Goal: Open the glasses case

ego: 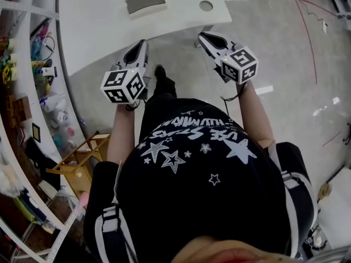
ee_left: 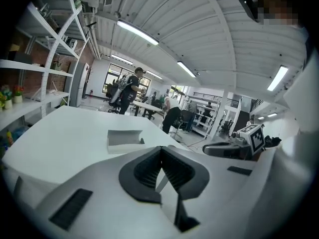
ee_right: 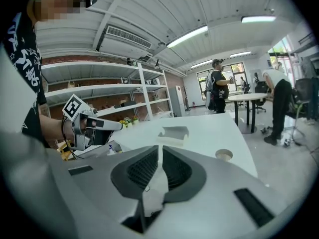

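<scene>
The grey glasses case [ego: 145, 3] lies shut on the white table [ego: 93, 32], near its far side. In the left gripper view the glasses case [ee_left: 124, 138] sits ahead and slightly left; in the right gripper view the case [ee_right: 173, 133] is straight ahead. Both grippers hang in the air short of the table's near edge, well apart from the case. My left gripper [ego: 141, 44] is shut with nothing in it, its jaws [ee_left: 160, 151] meeting at the tip. My right gripper [ego: 202, 36] also points at the table, its jaws [ee_right: 160, 148] drawn together on nothing.
A round hole [ego: 206, 5] is cut in the table right of the case. White shelves [ego: 33, 64] with small items run along the left, with a wooden stool [ego: 82, 158] below. Several people [ee_left: 130, 88] stand at far desks. Grey floor lies to the right.
</scene>
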Motion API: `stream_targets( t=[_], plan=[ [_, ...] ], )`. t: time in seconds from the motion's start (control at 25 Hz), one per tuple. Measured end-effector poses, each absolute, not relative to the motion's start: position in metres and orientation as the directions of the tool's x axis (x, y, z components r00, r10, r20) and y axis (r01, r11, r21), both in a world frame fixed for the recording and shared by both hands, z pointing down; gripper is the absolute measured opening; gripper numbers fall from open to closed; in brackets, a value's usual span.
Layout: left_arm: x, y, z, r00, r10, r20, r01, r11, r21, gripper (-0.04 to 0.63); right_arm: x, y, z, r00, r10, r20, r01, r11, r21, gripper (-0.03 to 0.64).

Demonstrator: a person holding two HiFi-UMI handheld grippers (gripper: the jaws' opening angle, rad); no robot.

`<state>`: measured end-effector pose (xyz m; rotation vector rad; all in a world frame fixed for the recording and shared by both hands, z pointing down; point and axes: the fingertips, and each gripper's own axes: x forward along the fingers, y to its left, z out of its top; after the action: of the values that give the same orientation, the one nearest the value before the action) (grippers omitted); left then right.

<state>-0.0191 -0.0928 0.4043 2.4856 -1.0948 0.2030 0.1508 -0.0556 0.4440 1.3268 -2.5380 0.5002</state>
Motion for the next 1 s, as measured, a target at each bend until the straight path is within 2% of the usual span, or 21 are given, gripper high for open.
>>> stream_targets(
  t=[0.52, 1.0],
  plan=[
    [0.004, 0.044, 0.369, 0.666, -0.712, 0.222, -0.744, -0.611, 0.270, 0.012, 0.173, 0.076, 0.433, -0.638, -0.706, 0.309, -0.769, 0.606, -0.203, 0.034],
    [0.002, 0.081, 0.359, 0.664, -0.719, 0.207, -0.746, -0.615, 0.258, 0.012, 0.137, 0.108, 0.421, -0.681, -0.688, 0.253, -0.731, 0.657, -0.182, 0.034]
  ],
)
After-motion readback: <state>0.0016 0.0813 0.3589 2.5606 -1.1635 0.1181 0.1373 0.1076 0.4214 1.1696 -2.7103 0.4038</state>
